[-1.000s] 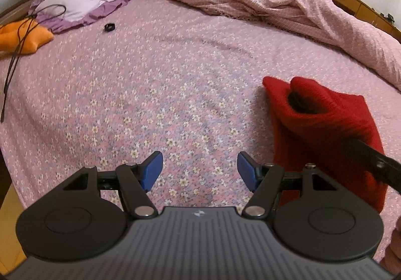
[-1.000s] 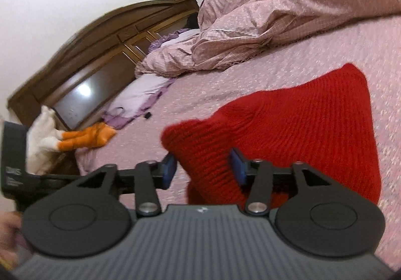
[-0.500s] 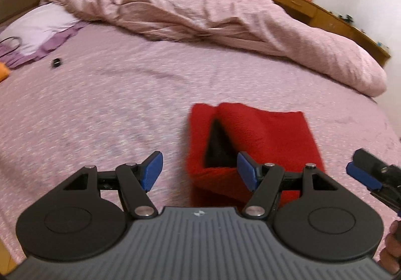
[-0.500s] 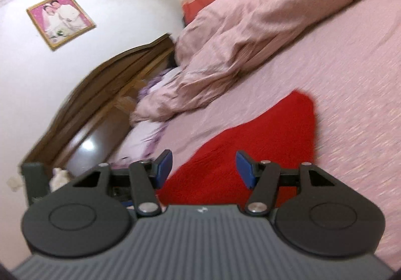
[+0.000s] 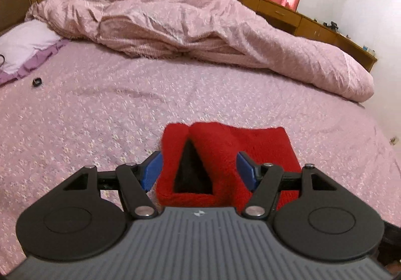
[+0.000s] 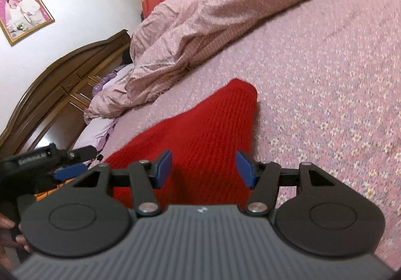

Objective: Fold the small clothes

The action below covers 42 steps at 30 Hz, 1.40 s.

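Left tongs (image 5: 198,171) wide, right tongs (image 6: 204,168) wide, red knit (image 5: 250,144) near edge hidden

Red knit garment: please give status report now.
Left gripper open, right gripper open, both over red knit garment. Garment folded on bedsheet, near end gaping. Nothing in the way.

Left tongs (image 5: 198,171) open above red knit (image 5: 260,144).

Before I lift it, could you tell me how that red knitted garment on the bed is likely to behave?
The red knitted garment will probably be floppy: it already lies folded on the bedspread with a sagging open pocket. Its thick, fuzzy knit should grip the pads rather than slip. Any unpinched layer will likely droop or unfold.
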Available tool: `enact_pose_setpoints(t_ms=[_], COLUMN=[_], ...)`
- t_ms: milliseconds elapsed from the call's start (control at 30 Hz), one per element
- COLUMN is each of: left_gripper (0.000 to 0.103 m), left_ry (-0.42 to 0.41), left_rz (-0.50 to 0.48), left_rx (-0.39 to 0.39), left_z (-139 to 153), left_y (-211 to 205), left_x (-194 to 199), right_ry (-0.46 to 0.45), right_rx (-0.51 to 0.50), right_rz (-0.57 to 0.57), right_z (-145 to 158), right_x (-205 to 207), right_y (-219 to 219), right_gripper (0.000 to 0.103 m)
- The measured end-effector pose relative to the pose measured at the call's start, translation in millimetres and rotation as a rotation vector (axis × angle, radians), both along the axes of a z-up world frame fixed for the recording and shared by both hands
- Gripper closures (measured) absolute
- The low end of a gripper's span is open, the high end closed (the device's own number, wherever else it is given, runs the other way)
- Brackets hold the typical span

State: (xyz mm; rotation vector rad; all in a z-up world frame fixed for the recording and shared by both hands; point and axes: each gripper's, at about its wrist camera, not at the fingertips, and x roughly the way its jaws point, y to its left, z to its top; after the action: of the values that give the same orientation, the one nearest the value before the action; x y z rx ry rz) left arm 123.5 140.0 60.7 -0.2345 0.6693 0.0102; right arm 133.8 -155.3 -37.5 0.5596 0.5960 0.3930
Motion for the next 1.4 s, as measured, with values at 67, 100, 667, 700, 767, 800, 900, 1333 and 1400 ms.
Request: enact_pose_setpoints(t_ms=[67,100,667,700,767,800,900,1333,1400], left_gripper=[0.033,0.033,0.084,0.084,0.083,0.083,0.083,0.072,0.071], left_ry=[0.025,0.032,-0.076,-0.060,0.004,0.041,0.080,0.099,0.099], left_rz=[-0.012,-0.024,-0.027,-0.013,0.030,0.054,0.086,0.119,0.121], left_rx=[-0.014,-0.019,-0.108,-0.105,-0.128,-0.159,-0.214,-0.154,-0.157], left_z=[-5.6,-8.6,-14.2,-19.5,-37.6,-48.8,-72.3,-94.1,-94.2], left_y=[-4.2,-7.5,18.1,22.8,34.2,40.7,52.4,60.8,62.7], left_x=[5.1,6.9,-24.2,-24.5,-23.8,-23.3,-24.0,-28.1,-28.4], right_ry=[0.010,0.011,-0.008,-0.013,-0.019,-0.017,0.000,0.041,0.014], right_rx=[0.005,0.005,0.000,-0.005,-0.012,-0.015,-0.033,-0.062,-0.115], right_rz=[0.004,0.005,-0.011,-0.007,0.004,0.012,0.043,0.112,0.121], right_z=[-3.7,-4.0,0.3,1.4,1.9,1.0,-3.2,-16.7,-16.2], right_x=[1.2,1.2,-2.7,-2.8,-2.0,-1.1,2.7,7.8,8.0], right_y=[0.1,0.0,-0.2,1.5,6.4,9.1,21.3,41.6,49.5], right_gripper=[0.043,0.043,0.043,0.043,0.043,0.043,0.043,0.034,0.033])
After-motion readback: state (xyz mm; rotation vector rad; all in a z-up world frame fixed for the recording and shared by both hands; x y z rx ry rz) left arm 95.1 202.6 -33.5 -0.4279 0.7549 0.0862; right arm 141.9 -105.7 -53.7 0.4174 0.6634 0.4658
